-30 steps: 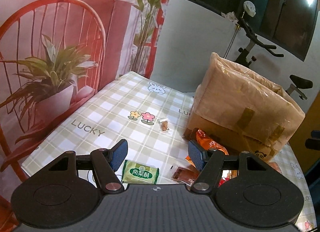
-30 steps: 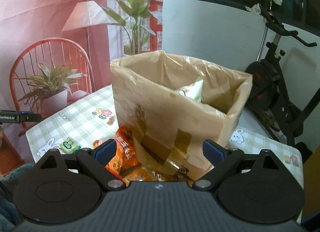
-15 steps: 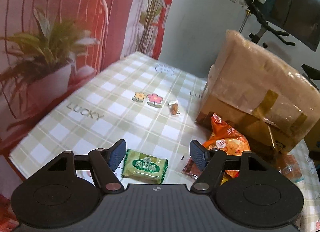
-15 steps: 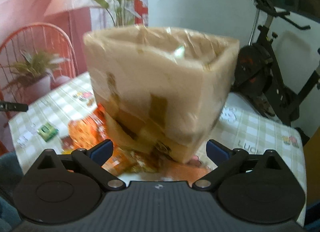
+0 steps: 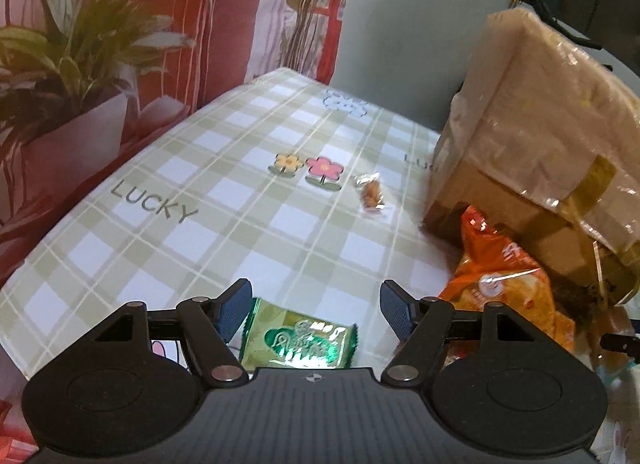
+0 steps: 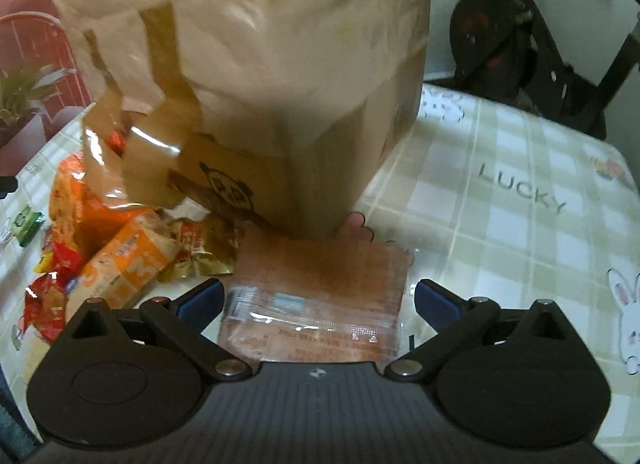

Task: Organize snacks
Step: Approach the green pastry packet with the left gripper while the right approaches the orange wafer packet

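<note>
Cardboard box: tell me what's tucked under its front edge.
In the right wrist view, the flat orange-brown packet runs up to the cardboard box; its far end is hidden there. A crinkled gold wrapper pokes out too. Anything deeper is covered.

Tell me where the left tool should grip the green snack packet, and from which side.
Come from above. The green snack packet lies flat on the checked tablecloth between the open jaws of the left tool. Close across its short sides, where the crimped ends give the pads something to catch; the flat face offers no hold.
</note>
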The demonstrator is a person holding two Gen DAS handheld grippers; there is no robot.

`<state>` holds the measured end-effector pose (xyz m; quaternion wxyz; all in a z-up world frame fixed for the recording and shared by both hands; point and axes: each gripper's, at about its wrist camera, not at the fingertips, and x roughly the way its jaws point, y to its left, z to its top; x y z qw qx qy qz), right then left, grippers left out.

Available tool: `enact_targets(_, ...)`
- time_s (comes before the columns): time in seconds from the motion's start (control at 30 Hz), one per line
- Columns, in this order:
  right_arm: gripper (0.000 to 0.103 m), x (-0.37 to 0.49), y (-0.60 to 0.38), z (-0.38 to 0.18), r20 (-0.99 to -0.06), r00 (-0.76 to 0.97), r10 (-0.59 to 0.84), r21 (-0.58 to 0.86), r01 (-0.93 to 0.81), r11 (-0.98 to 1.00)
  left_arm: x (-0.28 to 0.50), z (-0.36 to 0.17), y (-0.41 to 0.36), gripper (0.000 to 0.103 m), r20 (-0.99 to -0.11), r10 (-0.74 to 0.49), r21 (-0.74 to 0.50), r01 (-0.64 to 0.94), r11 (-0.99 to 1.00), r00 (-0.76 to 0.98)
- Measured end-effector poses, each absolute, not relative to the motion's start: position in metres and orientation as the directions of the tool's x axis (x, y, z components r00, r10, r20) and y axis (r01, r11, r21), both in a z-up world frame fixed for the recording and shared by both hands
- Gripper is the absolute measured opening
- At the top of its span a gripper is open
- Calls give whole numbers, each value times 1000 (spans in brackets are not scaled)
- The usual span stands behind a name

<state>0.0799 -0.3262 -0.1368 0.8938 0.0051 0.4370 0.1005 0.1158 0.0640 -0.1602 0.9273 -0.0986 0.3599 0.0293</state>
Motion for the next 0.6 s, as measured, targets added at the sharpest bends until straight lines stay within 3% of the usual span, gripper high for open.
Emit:
enact_targets(0.17, 100, 85, -327, -143, -790, 582, 193, 129, -149, 980, 117, -176, 69, 76, -712, -23, -172, -142, 975, 702)
enact_targets(0.37, 88, 79, -319, -140, -785, 590, 190, 122, -154, 981, 113, -188, 66, 80, -720, -35, -160, -116, 980, 693)
enact_targets(0.6, 87, 67, -304, -141, -771, 604, 201, 130, -160, 978, 116, -191, 62, 82, -714, -8, -110, -101, 989, 700)
